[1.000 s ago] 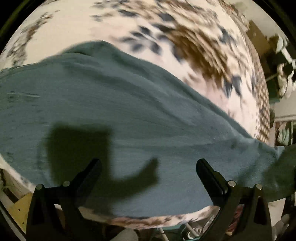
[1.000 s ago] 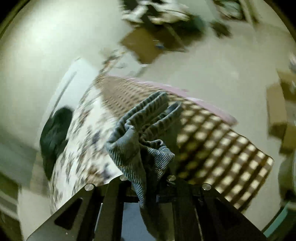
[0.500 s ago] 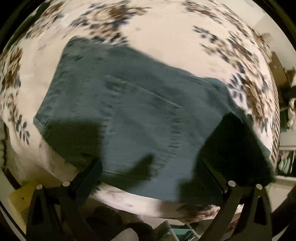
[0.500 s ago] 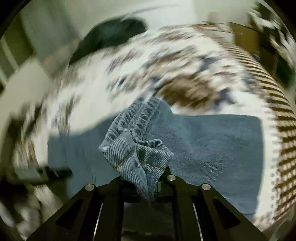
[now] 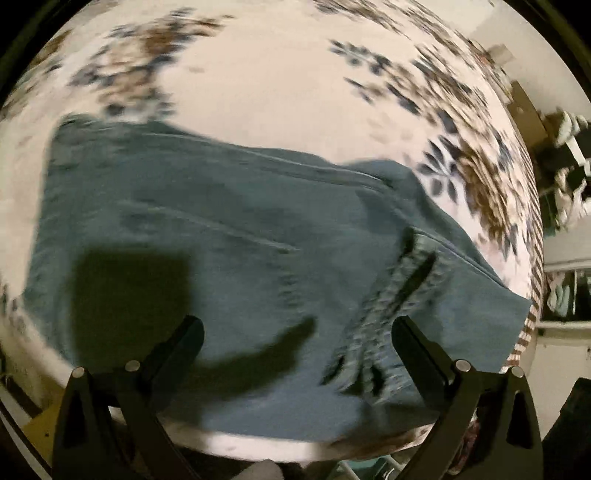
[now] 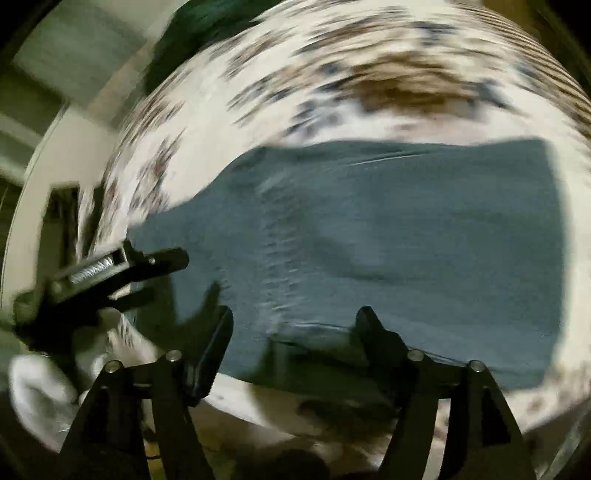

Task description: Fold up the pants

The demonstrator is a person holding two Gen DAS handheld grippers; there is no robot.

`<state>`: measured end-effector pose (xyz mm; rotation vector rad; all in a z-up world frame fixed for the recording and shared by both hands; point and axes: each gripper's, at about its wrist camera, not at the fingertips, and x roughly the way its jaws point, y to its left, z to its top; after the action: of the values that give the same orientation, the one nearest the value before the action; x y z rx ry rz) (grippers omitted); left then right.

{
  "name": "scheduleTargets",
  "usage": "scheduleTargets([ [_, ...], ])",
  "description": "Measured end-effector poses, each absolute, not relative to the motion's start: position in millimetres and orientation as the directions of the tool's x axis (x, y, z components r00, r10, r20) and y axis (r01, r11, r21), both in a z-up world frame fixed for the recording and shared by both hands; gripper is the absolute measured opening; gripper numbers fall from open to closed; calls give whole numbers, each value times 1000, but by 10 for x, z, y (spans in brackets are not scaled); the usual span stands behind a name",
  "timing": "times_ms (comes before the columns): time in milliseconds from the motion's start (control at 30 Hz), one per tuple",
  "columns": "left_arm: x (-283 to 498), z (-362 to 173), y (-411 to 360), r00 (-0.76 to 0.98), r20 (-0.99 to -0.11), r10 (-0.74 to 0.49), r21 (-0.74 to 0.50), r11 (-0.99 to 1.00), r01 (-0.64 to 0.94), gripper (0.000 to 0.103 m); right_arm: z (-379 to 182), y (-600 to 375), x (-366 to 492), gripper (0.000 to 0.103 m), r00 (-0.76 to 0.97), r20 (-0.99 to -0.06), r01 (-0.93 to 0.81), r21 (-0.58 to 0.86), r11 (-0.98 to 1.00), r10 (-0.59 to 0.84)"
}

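Observation:
The blue denim pants (image 5: pixel 229 240) lie folded flat on a bed with a white floral cover (image 5: pixel 280 85). A bunched hem (image 5: pixel 391 302) rests on top of the pants at the right. My left gripper (image 5: pixel 295 332) is open and empty just above the near edge of the pants. My right gripper (image 6: pixel 295 317) is open and empty above the pants (image 6: pixel 406 236) in the right wrist view. The left gripper also shows there at the left (image 6: pixel 110 273). Both views are motion blurred.
The bed edge (image 5: pixel 258 446) runs along the bottom of the left wrist view. A dark garment (image 6: pixel 207 26) lies at the far side of the bed. Cluttered furniture (image 5: pixel 565 162) stands to the right. A checked blanket (image 6: pixel 554 70) covers the bed's far right.
My right gripper has let go of the bunched hem and opened; the hem now lies on the pants. Both grippers have shifted over the folded pants.

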<state>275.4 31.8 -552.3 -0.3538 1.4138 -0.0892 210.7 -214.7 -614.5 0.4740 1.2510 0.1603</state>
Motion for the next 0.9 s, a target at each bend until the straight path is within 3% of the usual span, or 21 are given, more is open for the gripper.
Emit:
scheduleTargets([
  [100, 2869, -5661, 6, 150, -949, -276, -294, 950, -109, 103, -6281, -2709, 2077, 72, 302, -917, 307, 354, 883, 262],
  [300, 2979, -5826, -585, 161, -967, -198, -194, 980, 38, 96, -6548, -3441, 2191, 74, 311, -924, 471, 353, 809, 222],
  [367, 2936, -5819, -724, 171, -973, -153, -143, 987, 67, 75, -6594, -3511, 2182, 76, 312, -923, 495, 359, 791, 224],
  [400, 2896, -5810, -790, 173, -975, -141, -127, 988, 90, 55, -6632, -3546, 2177, 76, 314, -922, 508, 364, 780, 226],
  [467, 2804, -5794, -872, 185, -977, -108, -87, 989, 120, 45, -6635, -3545, 2211, 76, 308, -924, 521, 363, 773, 226],
  [500, 2762, -5781, -873, 199, -975, -97, -74, 990, 122, 24, -6667, -3557, 2196, 76, 307, -925, 525, 361, 770, 225],
  [533, 2730, -5770, -852, 201, -974, -104, -81, 990, 118, 17, -6647, -3549, 2229, 76, 305, -926, 527, 359, 770, 223],
  [733, 2599, -5402, -474, 201, -944, -260, -256, 966, 47, 13, -6658, -3505, 2149, 76, 287, -932, 523, 345, 780, 221],
  [900, 2465, -5345, -242, 170, -945, -278, -285, 958, -21, 13, -6674, -3432, 2200, 76, 242, -948, 500, 305, 810, 207],
])
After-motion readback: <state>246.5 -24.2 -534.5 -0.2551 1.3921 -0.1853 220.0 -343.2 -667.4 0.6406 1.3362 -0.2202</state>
